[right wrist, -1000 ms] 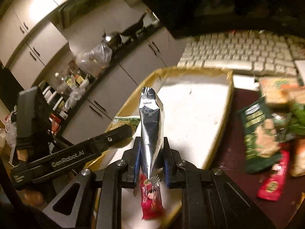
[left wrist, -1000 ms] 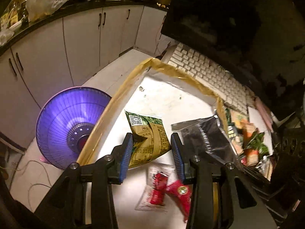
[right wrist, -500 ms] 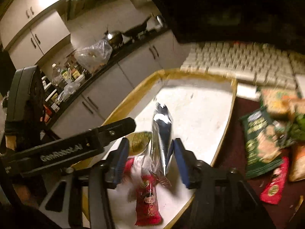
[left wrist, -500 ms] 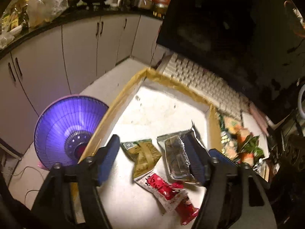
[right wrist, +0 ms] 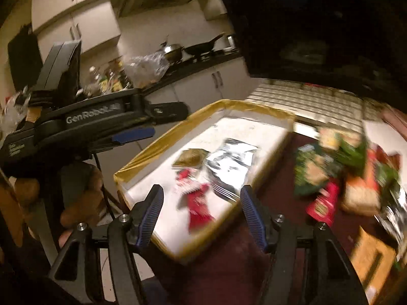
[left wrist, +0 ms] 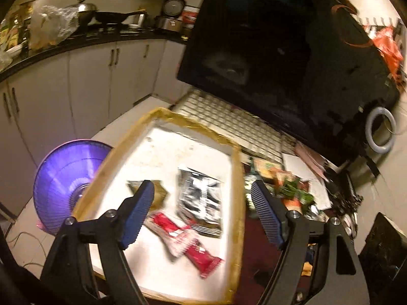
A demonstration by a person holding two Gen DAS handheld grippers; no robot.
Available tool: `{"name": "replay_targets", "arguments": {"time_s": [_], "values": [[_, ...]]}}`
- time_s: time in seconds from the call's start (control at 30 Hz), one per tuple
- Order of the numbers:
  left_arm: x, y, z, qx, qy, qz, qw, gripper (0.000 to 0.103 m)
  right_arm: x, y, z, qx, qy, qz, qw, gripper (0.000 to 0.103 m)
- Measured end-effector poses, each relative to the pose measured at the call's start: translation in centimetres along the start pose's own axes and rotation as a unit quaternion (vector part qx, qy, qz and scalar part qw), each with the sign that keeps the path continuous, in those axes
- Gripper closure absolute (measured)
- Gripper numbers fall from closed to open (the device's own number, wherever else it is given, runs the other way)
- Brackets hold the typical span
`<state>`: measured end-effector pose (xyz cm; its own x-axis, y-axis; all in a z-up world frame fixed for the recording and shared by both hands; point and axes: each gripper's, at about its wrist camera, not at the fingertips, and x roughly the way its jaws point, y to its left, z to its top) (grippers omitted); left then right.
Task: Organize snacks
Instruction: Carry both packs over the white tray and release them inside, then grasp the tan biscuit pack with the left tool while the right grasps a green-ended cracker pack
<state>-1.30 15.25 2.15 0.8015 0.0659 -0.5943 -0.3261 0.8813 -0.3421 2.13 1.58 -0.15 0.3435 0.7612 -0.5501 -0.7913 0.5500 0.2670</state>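
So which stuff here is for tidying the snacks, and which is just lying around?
For the job:
tray
silver packet
green packet
red packets
snack pile
left gripper
right gripper

Just lying about:
keyboard
monitor
purple fan
pans

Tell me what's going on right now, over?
Left gripper open, empty. Right gripper open, empty. Shiny silver foil packet lying flat in the gold-rimmed white tray. More snacks heaped on the dark red tabletop.

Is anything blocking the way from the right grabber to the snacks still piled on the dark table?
Nothing visible does. The right gripper hangs open, and the snack pile lies uncovered beside the tray.
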Motion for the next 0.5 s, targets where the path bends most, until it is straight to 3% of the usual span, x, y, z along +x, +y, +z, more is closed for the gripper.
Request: {"name": "replay_targets", "arguments": {"time_s": [0.3, 0.5], "values": [[0.8, -6.1, -2.6, 0.059, 0.036, -0.057, 0.9960, 0.023, -4.9, -5.6, -2.7, 0.088, -0.014, -0.054, 0.995, 0.040], [2.3, -9.3, -4.8, 0.092, 0.082, -0.088, 0.9885, 0.023, -8.3, -10.8, -3.0, 0.170, -0.031, -0.102, 0.980, 0.040]]}}
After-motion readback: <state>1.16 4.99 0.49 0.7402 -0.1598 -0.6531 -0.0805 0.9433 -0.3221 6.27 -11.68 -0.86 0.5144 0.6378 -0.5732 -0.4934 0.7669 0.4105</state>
